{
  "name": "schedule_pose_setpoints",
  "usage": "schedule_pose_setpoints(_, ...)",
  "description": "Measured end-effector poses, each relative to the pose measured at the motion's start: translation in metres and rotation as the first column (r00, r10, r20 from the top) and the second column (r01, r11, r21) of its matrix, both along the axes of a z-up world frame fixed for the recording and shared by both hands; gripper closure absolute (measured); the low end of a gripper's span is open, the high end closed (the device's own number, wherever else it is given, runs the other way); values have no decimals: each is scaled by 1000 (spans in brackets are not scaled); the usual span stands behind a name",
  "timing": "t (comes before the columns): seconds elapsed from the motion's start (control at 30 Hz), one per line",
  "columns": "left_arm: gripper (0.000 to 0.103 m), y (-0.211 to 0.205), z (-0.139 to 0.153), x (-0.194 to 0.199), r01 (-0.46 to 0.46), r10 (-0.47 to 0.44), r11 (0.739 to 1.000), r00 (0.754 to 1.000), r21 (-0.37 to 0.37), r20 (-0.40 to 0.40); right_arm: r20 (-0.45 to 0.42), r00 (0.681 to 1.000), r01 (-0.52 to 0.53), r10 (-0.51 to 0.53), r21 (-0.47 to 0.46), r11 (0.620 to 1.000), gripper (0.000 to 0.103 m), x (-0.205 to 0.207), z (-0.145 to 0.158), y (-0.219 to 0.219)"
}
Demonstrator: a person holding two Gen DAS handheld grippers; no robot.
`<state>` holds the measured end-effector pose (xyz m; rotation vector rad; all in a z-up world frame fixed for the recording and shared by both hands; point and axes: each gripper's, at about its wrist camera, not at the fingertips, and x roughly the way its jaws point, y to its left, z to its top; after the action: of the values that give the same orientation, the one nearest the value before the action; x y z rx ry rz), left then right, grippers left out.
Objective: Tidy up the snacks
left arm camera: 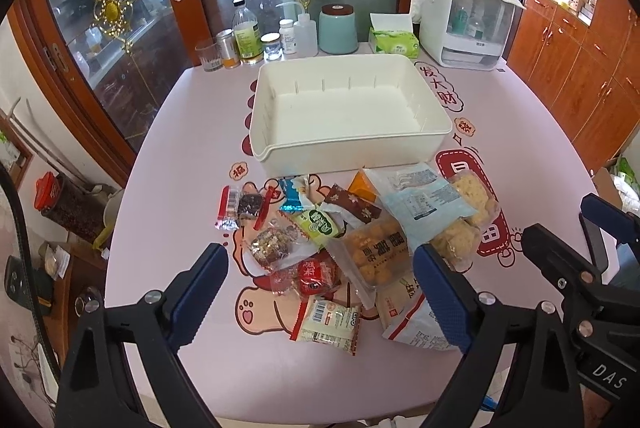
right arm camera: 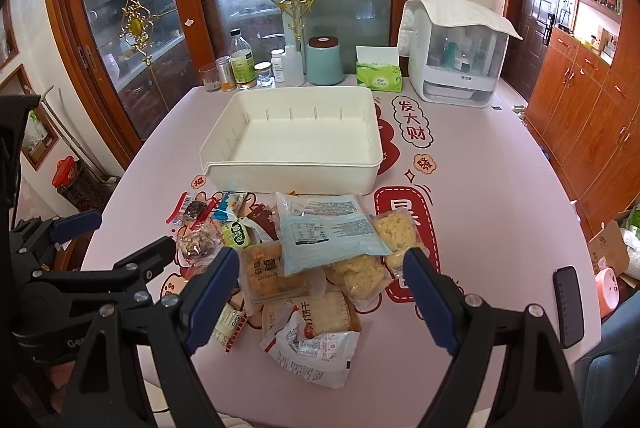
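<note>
Snacks in crinkly plastic wrappers [left arm camera: 352, 248] lie heaped on the pale pink table [left arm camera: 168, 156], just in front of the empty cream rectangular plastic bin [left arm camera: 348, 148], whose long side runs across the view; the bin lies straight beyond the heap from both grippers; left gripper [left arm camera: 320, 296] hovers with fingers spread wide over the heap's near-left part, holding nothing; right gripper [right arm camera: 320, 292] hovers likewise wide and empty over the near-right; the large pale blue flat packet [right arm camera: 328, 232] seems nearer the right.
</note>
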<state>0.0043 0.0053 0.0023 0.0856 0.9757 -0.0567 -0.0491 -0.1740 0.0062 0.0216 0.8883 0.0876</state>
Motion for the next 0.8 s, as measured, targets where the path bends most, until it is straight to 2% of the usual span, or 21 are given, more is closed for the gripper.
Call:
schedule_pose_setpoints(0.13, 10, 1, 7, 0, 11, -11, 1000, 1000, 6, 27, 6, 1000, 7, -7, -8, 1000, 18, 0, 5, 2)
schedule_pose_setpoints(0.37, 9, 9, 21, -1, 3, 1, 999, 997, -47, 78, 26, 999, 29, -30, 13, 999, 18, 1, 18, 1)
schedule_pose_setpoints(0.8, 9, 19, 31, -4, 22, -14, 997, 994, -68, 110, 49, 998, 32, -34, 26, 999, 18, -4, 31, 10)
